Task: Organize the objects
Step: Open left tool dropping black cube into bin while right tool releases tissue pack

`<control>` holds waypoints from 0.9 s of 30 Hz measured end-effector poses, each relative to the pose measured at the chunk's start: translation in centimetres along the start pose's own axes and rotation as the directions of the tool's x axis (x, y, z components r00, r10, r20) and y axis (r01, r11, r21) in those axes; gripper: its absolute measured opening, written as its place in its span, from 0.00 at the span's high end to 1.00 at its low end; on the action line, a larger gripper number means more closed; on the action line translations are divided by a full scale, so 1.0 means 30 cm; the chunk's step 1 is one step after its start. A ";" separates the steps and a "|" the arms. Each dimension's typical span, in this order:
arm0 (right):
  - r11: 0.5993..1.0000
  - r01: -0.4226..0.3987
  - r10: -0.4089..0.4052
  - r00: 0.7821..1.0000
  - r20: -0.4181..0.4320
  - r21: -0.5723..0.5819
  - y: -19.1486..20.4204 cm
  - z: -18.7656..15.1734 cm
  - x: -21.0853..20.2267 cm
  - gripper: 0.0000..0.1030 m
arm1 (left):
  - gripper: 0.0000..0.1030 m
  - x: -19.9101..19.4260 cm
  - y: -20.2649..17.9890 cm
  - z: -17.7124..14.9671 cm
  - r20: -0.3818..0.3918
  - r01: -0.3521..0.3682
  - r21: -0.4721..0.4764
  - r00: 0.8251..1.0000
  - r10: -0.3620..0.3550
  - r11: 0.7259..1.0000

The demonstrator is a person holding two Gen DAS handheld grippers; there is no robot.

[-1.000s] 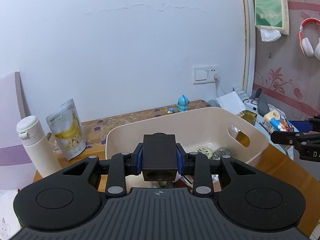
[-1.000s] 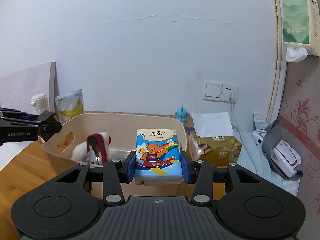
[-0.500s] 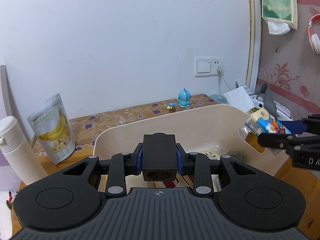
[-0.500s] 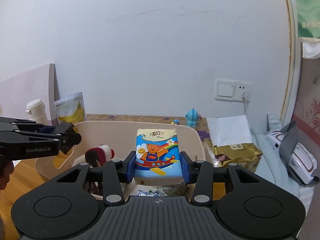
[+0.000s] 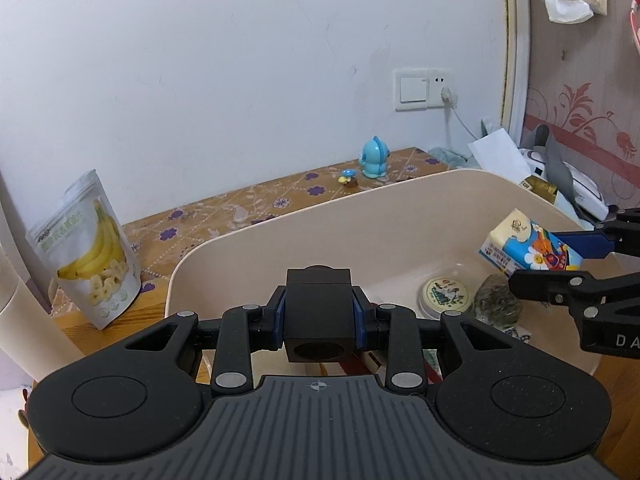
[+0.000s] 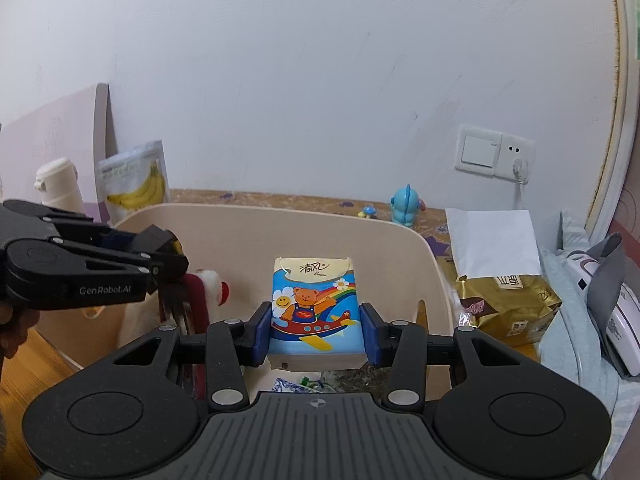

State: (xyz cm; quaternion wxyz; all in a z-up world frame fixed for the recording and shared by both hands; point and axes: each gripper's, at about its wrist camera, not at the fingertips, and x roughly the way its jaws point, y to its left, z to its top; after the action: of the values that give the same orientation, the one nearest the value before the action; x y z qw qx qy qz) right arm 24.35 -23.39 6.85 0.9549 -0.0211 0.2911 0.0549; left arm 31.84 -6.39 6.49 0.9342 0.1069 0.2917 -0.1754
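Observation:
My left gripper is shut on a black cube-shaped block with a round hole, held over the near side of the beige plastic bin. My right gripper is shut on a tissue pack with a cartoon bear print, held above the bin's inside; the pack also shows in the left wrist view. In the bin lie a round tin, a dark green bundle and a red and white plush toy.
A banana chip pouch and a white bottle stand left of the bin. A blue figurine and a tiny mushroom sit by the wall. A gold package and a white device lie right.
Both grippers have moved forward over the bin. The right gripper has carried the tissue pack from outside the bin's right wall to above its inside.

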 end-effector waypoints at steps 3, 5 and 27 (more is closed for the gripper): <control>1.000 0.000 0.000 1.000 -0.020 -0.014 0.003 -0.001 0.018 0.58 | 0.69 0.017 0.002 0.000 -0.018 -0.007 0.015 1.000 0.007 1.000; 1.000 0.001 -0.002 0.999 -0.033 -0.023 0.005 -0.004 0.029 0.58 | 0.69 0.029 0.000 -0.003 -0.036 -0.011 0.025 0.999 0.012 1.000; 1.000 0.005 -0.005 1.000 -0.001 0.009 -0.004 -0.012 -0.031 0.03 | 0.22 -0.065 0.013 -0.007 -0.028 -0.082 -0.047 0.996 0.081 0.995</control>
State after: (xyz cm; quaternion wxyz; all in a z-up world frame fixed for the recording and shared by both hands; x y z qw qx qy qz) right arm 23.39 -23.63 7.07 0.9550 -0.0175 0.2917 0.0513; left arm 30.40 -5.45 7.50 0.9390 0.0984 0.3036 -0.1285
